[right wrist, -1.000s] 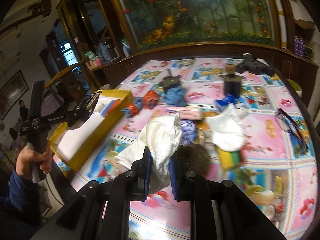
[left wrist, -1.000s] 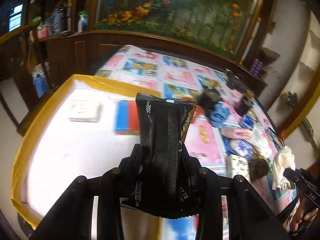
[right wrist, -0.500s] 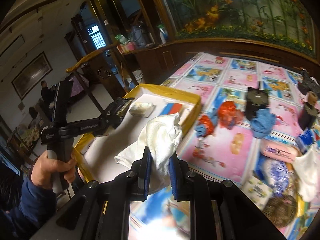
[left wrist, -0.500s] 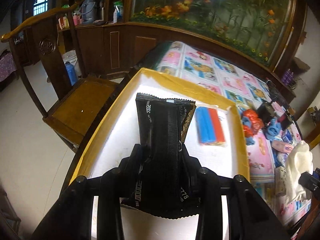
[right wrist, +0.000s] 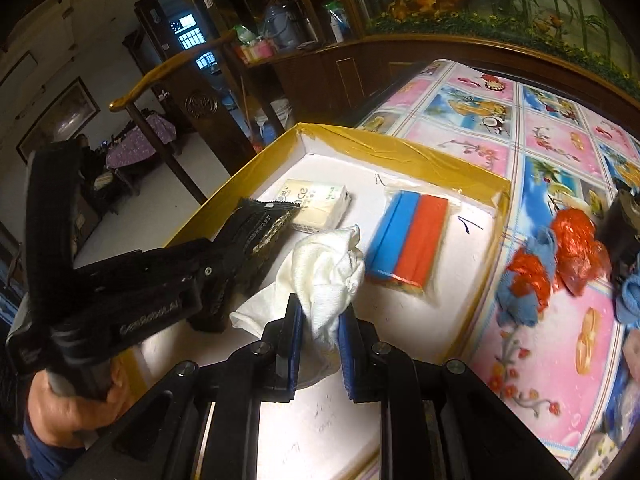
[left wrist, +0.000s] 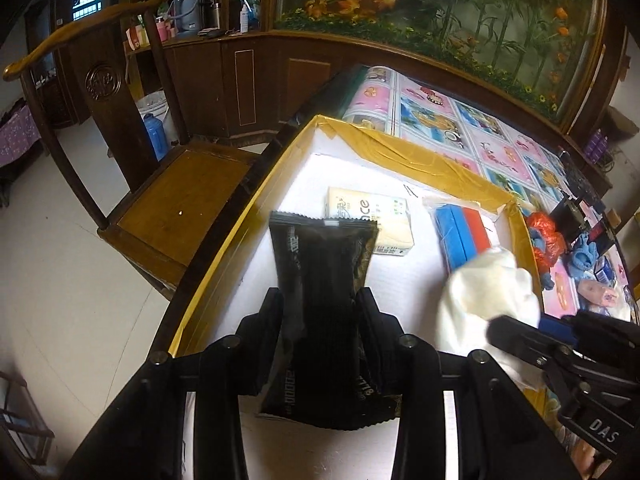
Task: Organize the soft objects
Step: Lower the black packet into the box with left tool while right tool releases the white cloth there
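**Both grippers are now over the box, each with a soft thing**

A second ago the left gripper (left wrist: 320,304) looked across the bright tablecloth. Now it has swung over the yellow-edged box (left wrist: 400,148), and the box fills the middle of its view. The right gripper (right wrist: 318,316) has come over too. Before, it was above the messy table; now it hangs over the white floor of the box. So both loads look about ready to be put down.

The left jaws are squeezed shut on a black packet (left wrist: 324,264), which stands up between them. The right jaws are pinched on a white cloth (right wrist: 324,268), which bunches up above them and droops to the left.

Two things already lie in the box. A pale tissue pack (left wrist: 372,220) sits in the middle of the left view, just past the top of the black packet. A blue and red pack (left wrist: 460,232) lies to its right. The lower part of the box floor looks bare, so I think there is room there.

What could get in the way? The two grippers are very near each other. In the right view the left gripper reaches in from the lower left, with the black packet close beside the white cloth. They could bump.

Outside the box, at the right of the right view, red and blue crumpled things (right wrist: 560,248) wait on the tablecloth (right wrist: 560,148). A wooden chair (left wrist: 120,120) stands at the upper left of the left view.
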